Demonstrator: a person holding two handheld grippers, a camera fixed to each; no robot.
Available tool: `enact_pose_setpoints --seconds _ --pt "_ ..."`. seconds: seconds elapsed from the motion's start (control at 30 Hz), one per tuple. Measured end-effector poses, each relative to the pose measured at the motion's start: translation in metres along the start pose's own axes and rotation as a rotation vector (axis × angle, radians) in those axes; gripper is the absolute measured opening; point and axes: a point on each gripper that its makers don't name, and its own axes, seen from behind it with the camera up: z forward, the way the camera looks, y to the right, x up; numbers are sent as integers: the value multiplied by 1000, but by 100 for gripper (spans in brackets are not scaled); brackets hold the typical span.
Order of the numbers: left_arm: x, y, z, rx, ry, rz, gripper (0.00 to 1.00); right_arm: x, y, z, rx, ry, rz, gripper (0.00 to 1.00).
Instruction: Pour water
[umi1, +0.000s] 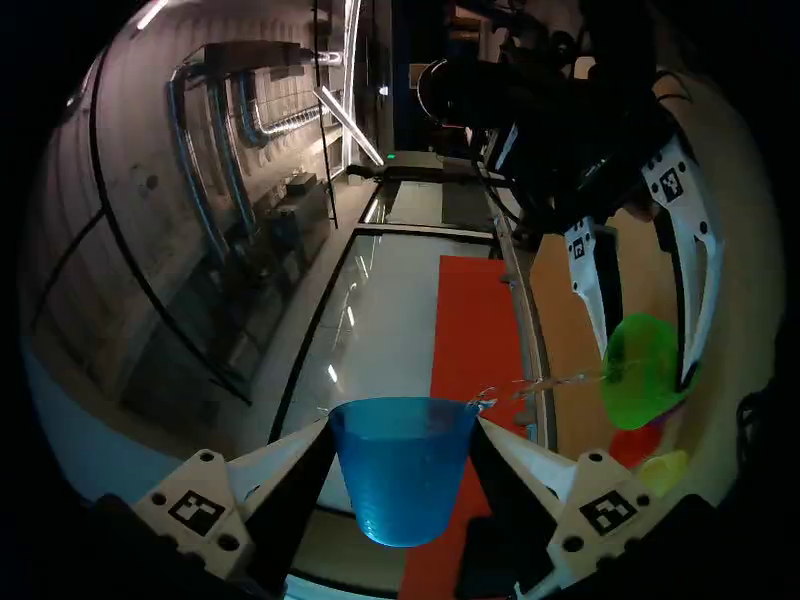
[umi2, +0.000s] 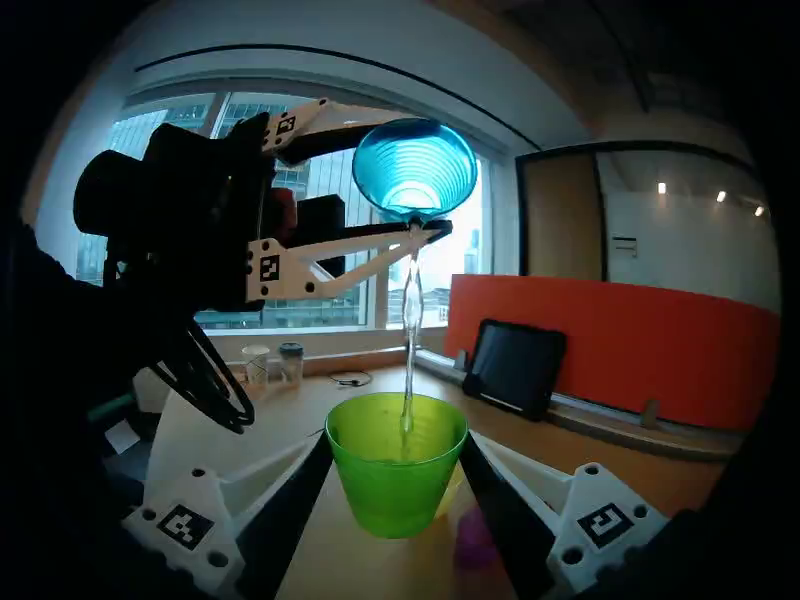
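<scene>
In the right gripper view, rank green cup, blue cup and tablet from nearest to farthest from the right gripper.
1. green cup, in the right gripper.
2. blue cup, just above, pouring.
3. tablet, back right, by the orange partition.

No legible text, brand or number can be made out: black-and-white square coded markers (umi1: 196, 511) are carried on the white plastic fingers (umi1: 262, 465), and a small wall notice (umi2: 625, 246) is too blurred to be read.
</scene>
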Motion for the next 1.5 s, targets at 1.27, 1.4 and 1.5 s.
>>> enact_pose_setpoints --seconds 1.27,1.4,1.5 --pt "20 -2 -4 29 43 200 87 8 4 -1 -15 18 -6 91" --pt "16 -1 -2 25 35 169 87 8 5 -2 -17 20 -8 91" --pt "12 -1 -2 23 29 127 87 9 6 -3 -21 23 -8 91"
